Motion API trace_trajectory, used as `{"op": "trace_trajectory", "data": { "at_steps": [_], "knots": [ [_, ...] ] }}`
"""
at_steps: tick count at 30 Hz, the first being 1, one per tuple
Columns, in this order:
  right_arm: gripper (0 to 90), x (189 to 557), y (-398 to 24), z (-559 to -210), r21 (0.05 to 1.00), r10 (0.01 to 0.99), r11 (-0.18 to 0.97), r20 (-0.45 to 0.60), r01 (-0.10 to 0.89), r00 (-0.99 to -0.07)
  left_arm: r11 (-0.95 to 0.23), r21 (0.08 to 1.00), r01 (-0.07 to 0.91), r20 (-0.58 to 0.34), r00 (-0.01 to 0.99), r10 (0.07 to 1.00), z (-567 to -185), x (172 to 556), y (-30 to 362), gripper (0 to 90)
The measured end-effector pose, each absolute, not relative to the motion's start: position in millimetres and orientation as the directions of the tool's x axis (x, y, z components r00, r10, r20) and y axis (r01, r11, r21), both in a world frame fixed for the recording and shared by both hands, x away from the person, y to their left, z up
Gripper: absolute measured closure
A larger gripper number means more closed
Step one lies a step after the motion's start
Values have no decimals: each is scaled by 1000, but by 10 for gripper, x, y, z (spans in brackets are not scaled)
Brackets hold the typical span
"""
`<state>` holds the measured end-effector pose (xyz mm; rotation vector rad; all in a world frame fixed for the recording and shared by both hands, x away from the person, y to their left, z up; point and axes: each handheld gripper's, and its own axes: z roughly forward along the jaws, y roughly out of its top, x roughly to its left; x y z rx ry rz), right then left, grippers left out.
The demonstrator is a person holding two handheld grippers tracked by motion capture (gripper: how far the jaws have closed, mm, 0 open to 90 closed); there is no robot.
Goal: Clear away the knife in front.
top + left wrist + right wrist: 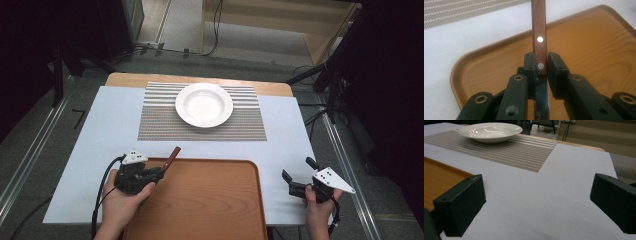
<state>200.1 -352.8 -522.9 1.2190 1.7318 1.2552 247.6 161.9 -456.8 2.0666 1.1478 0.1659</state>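
Left gripper [540,66] clenched on wooden knife handle [539,37] — right gripper [537,202] spread wide, empty.

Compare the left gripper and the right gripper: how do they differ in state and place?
The left gripper is shut on a wooden-handled utensil; the right gripper stands open with nothing between its jaws. The left is over the tray, the right over the white table cover. Both have black jaws.

Wood, steel, ceramic, woven mat
Knife handle [539,30]: polished wood, 2 metal rivets; tray [589,50] matt woodgrain; bowl [489,131] glossy ceramic; placemat [519,151] woven.
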Motion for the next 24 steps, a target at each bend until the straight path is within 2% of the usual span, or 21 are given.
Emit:
{"op": "trace_trajectory", "data": {
  "at_steps": [24],
  "knots": [
    [0, 2002, -3516, -5229, 947, 940, 115, -6, 300, -341, -286, 636, 717, -268, 552, 790, -4819, 2299, 1656, 765]
  ]
}}
